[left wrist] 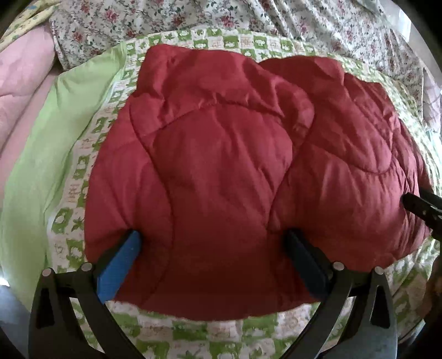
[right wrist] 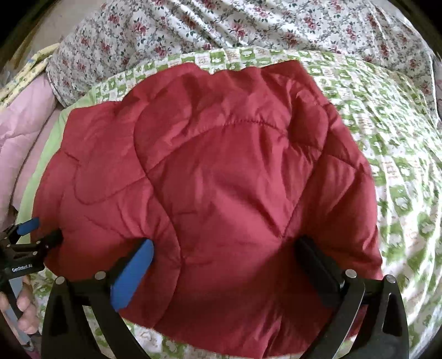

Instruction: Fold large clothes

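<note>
Lying on a green-and-white checked bedsheet (left wrist: 226,331), the puffy red quilted jacket (left wrist: 221,171) bulges between both claws: left claw (left wrist: 212,243) and right claw (right wrist: 223,248), fingers spread wide (neither clamped).

Red quilted jacket (left wrist: 226,165); green-white checked sheet (left wrist: 221,334); rose-floral white cloth (left wrist: 193,16); pink quilt (left wrist: 22,71).
</note>
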